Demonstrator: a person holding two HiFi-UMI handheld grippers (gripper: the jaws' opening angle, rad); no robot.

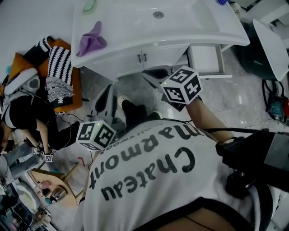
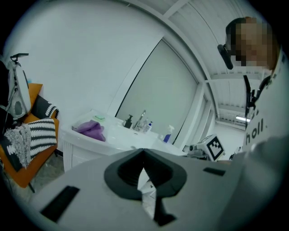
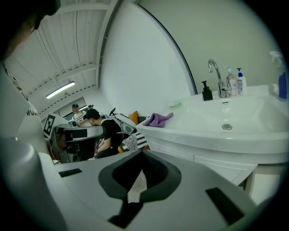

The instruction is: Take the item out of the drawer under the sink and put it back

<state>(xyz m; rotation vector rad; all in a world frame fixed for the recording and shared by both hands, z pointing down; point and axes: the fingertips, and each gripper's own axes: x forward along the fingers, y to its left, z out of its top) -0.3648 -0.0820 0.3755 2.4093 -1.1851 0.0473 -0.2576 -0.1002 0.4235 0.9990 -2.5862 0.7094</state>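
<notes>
The white sink cabinet stands ahead of me, with its drawer pulled out at the right under the basin. The drawer's inside looks white, and I see no item in it. My right gripper hangs in front of the cabinet doors, left of the drawer, its marker cube behind it. Its jaws are shut with nothing held. My left gripper is lower left, above the floor, with its marker cube near my shirt. Its jaws meet at the tips with nothing gripped.
On the counter lie a purple cloth and a green soap dish; a faucet and bottles stand behind the basin. An orange chair with striped cloths stands left. People crouch at far left. Cables lie at right.
</notes>
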